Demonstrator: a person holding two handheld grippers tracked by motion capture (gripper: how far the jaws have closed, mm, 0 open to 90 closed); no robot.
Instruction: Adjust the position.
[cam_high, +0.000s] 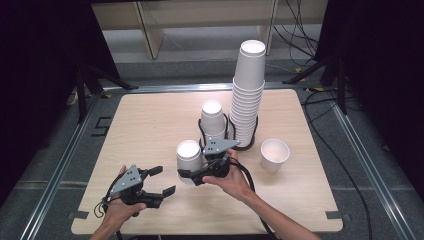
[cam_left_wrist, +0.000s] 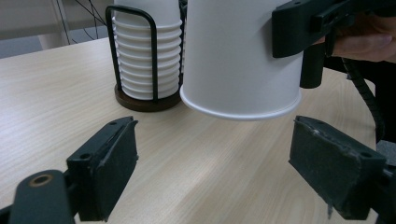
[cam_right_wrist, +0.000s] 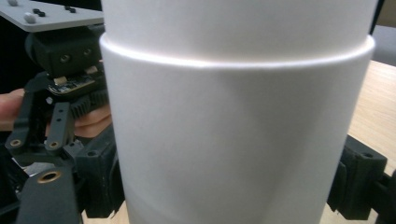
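the right claw (cam_high: 187, 176) was clamped on an upside-down white cup (cam_high: 189, 156), held clear of the desk (cam_high: 150, 125); our left claw (cam_high: 166, 180) stood open and empty just beside it. we counted two claws, one upright loose cup (cam_high: 275, 155), and two stacks (cam_high: 247, 95) in the black wire holder (cam_high: 227, 131). the left claw view showed the raised cup's rim (cam_left_wrist: 240, 112) off the desk.

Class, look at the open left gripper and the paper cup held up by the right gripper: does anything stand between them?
Nothing visible does. The left gripper has its jaws open, and beyond them lies bare table up to the paper cup, which the right gripper holds upside down, clear of the table. The cup rack stands off to one side.
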